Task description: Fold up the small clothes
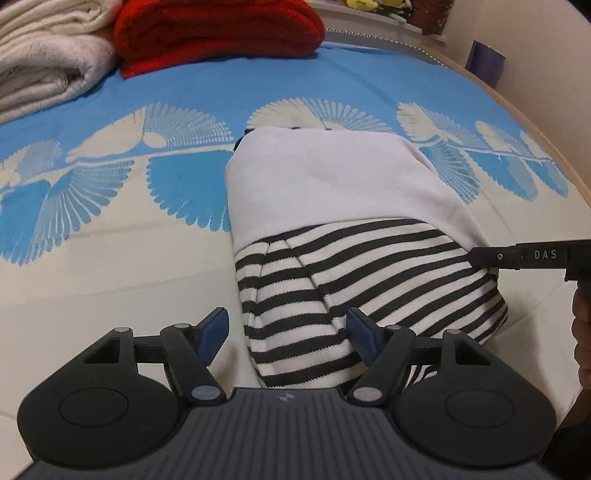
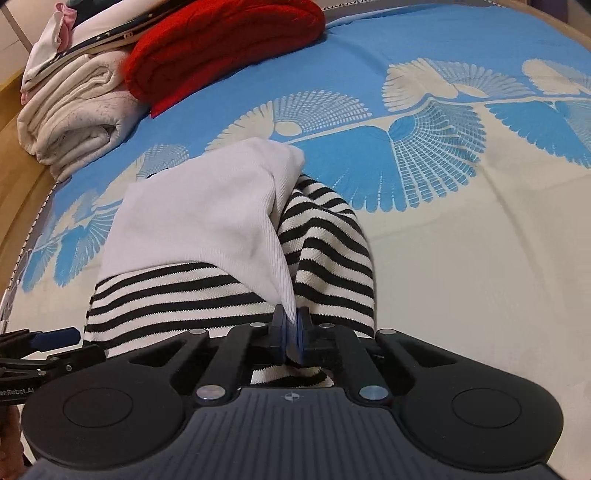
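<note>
A small garment, part plain white and part black-and-white striped, lies folded on the bed. My left gripper is open, its blue pads on either side of the striped near edge. My right gripper is shut on the garment's white and striped cloth, pinching a gathered fold at its near corner. The right gripper also shows at the right edge of the left wrist view. The left gripper's tip shows at the left edge of the right wrist view.
The bed cover is cream with a blue fan pattern. A folded red blanket and folded cream blankets lie at the far side. The bed's wooden rim curves along the right.
</note>
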`<state>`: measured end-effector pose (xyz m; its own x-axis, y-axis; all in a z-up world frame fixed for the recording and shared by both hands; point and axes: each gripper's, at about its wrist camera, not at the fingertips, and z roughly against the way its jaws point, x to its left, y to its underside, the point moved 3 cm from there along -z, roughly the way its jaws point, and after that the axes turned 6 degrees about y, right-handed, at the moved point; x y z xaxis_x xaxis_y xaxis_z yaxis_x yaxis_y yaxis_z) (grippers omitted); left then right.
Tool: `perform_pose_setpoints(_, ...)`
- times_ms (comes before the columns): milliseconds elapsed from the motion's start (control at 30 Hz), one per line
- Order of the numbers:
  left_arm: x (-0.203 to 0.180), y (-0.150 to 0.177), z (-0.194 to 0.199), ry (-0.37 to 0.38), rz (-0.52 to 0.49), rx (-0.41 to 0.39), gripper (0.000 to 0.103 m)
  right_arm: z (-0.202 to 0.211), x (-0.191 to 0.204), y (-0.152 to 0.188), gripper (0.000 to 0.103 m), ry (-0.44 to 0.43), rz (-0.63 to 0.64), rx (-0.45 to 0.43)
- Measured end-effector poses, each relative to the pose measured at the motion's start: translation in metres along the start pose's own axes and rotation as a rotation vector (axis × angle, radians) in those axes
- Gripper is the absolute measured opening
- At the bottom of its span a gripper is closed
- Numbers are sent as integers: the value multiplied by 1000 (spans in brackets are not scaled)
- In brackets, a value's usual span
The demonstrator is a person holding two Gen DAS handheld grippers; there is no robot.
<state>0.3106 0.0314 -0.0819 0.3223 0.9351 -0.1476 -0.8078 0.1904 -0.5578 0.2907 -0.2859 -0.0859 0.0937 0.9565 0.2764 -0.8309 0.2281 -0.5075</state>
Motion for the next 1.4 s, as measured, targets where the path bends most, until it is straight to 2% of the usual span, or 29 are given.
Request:
perform_pose_setpoints(133, -6, 1, 6, -5, -31, -2, 75, 5, 4, 1, 5, -2, 8, -12)
perform_pose_setpoints(233, -5, 4, 0, 5, -31, 18, 67, 5, 3, 2, 5, 4, 22, -11)
perform_pose_setpoints(333, 9, 11, -21, 25, 36, 84, 69, 2, 1, 3, 5, 27, 37, 0)
perform_pose_setpoints(400, 13, 7, -14, 44, 90, 77, 68, -1, 3, 4, 5, 36, 49, 17)
perform_pose_setpoints(467, 10, 2, 0, 29, 63, 58, 72, 1, 5, 5, 7, 53, 58, 13)
perform_pose_setpoints(500, 9, 0, 8, 6, 42, 49, 74, 3, 5, 5, 10, 63, 48, 11)
perform_pose_setpoints(567, 4, -5, 33, -56, 17, -2, 87, 9, -1, 7, 21, 80, -12, 16)
perform_pose_setpoints(600, 1, -7, 47, -73, 13, -39, 89, 12, -6, 9, 24, 105, -29, 17)
perform_pose_setpoints(633, -2, -5, 63, -80, 11, -82, 90, 17, -9, 10, 24, 134, -29, 4)
perform_pose_setpoints(700, -11, 3, 91, -84, 15, -145, 101, 37, -13, 13, 24, 193, -10, -58)
perform_pose_setpoints(767, -21, 16, 118, -88, 22, -217, 103, 61, -11, 16, 29, 201, 14, -121)
perform_pose_setpoints(800, -28, 24, 129, -91, 23, -243, 103, 74, -9, 18, 40, 197, 19, -152)
perform_pose_setpoints(867, -42, 41, 148, -94, 23, -280, 103, 108, 0, 26, 55, 180, 30, -231)
perform_pose_setpoints(1000, -75, 79, 174, -138, 40, -336, 103, 167, 22, 61, 65, 145, 119, -355)
perform_pose_setpoints(1200, -117, 123, 190, -177, 66, -362, 103, 212, 28, 120, 71, 135, 131, -429)
perform_pose_setpoints(1333, -122, 136, 180, -128, 138, -327, 103, 223, 31, 146, 83, 153, 117, -460)
perform_pose_setpoints(1400, -124, 138, 173, -155, 135, -309, 103, 222, 36, 157, 86, 171, 146, -448)
